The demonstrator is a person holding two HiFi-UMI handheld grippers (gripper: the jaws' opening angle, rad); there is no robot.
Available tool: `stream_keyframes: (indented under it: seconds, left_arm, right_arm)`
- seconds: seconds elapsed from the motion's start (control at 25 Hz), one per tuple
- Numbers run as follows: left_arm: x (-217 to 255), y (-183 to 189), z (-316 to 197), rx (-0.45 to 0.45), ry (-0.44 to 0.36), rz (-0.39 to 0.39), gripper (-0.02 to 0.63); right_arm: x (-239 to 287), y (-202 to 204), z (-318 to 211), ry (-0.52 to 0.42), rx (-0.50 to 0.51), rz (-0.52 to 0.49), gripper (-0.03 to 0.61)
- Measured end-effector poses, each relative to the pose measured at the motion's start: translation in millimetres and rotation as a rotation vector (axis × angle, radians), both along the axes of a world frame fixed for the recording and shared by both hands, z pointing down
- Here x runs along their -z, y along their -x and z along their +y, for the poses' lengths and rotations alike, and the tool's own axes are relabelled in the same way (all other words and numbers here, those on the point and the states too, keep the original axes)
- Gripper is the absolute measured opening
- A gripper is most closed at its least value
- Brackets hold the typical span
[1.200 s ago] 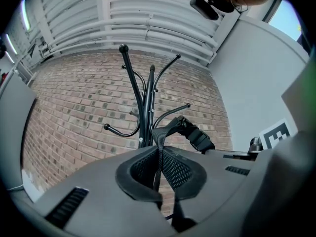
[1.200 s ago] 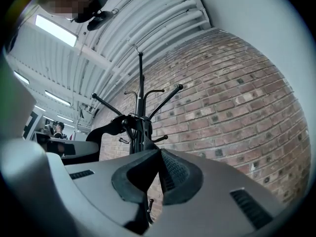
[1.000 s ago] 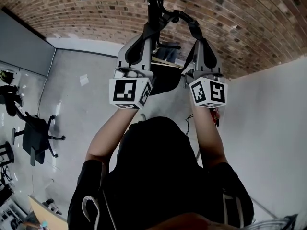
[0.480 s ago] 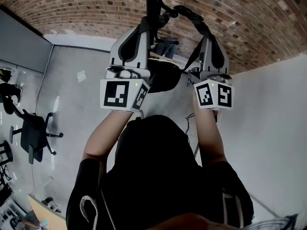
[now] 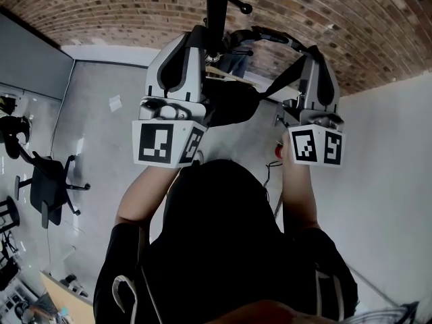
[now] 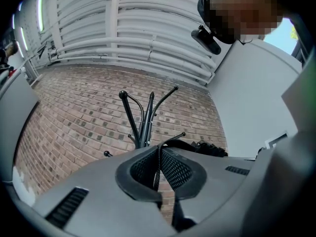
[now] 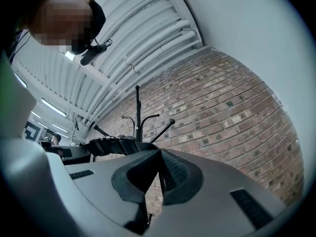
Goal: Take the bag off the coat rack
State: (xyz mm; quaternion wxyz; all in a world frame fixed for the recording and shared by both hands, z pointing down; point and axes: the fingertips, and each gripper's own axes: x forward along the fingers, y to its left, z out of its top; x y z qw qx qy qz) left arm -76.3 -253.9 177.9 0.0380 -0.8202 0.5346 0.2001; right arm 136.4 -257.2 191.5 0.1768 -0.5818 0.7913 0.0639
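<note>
Both grippers have come down toward the camera and spread wider apart, carrying the strap with them. The left gripper (image 5: pixel 194 38) is closed tight on the strap (image 5: pixel 273 36), and the right gripper (image 5: pixel 314 52) pinches it further along. The black bag (image 5: pixel 233 103) hangs between them, just beside the coat rack (image 5: pixel 216 9) pole. The strap now lies below the hook knob (image 5: pixel 246 9), so it looks freed; the bag still has to be drawn clear.

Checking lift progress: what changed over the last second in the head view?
The left gripper and right gripper came nearer the camera and spread apart, the right one more, stretching the strap wider. The bag followed. The coat rack is unmoved, and both grippers stay shut on the strap.
</note>
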Motion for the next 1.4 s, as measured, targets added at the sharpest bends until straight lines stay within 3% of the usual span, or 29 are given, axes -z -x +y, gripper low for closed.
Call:
stream_keyframes:
  seconds: [0.36,0.92,1.4]
  left_arm:
    - [-20,8,11,0.018,0.048,-0.003,0.023]
    - [-44,23,39,0.069,0.069,-0.047,0.024]
    - [-84,31,62,0.115,0.148,-0.045,0.025]
  right_arm:
    - [-16,-11,15,0.048,-0.047,0.091,0.023]
    - [-40,2,48,0.095,-0.025,0.162,0.023]
    - [-74,10,71,0.147,-0.001,0.194,0.023]
